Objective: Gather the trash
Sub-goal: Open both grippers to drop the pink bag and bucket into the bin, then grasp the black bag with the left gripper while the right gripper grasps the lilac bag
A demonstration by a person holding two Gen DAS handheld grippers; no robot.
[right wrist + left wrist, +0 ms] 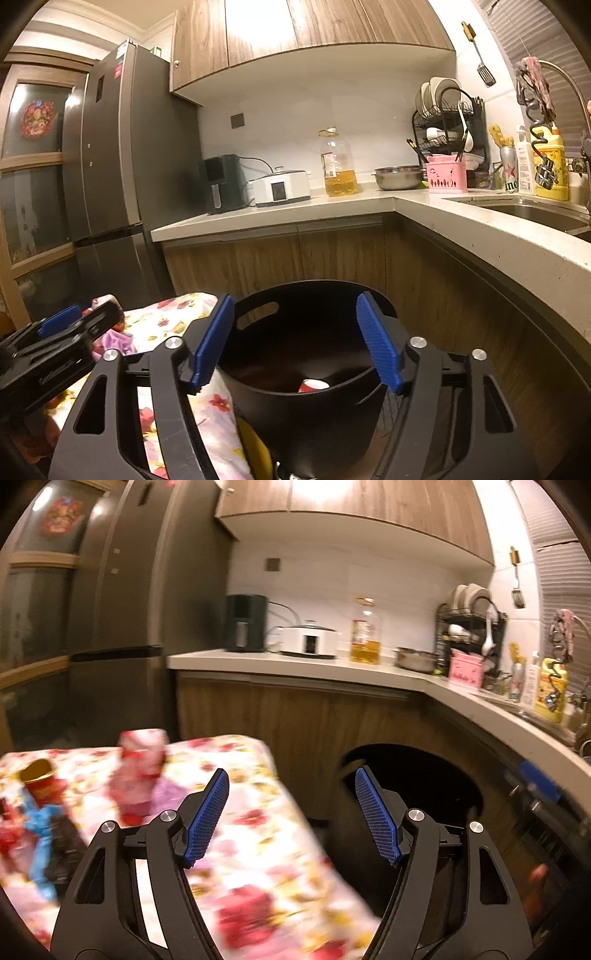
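Claws first: my right claw [295, 339] stands apart and empty above the black bin [295, 398], because the bin is where trash must fall; one red can [312, 386] already lies inside. My left claw [291, 816] is also apart and empty, pointing over the edge of the floral surface [258, 849]. Farther left on it, blurred wrappers [48, 834] and a pink packet [140, 768] wait for collection.

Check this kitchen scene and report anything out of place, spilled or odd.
Loose wrappers and a red can lie scattered on the floral tablecloth, litter not yet binned. One red can already lies on its side in the black bin. Nothing looks spilled or damaged; the left-wrist view is blurred.
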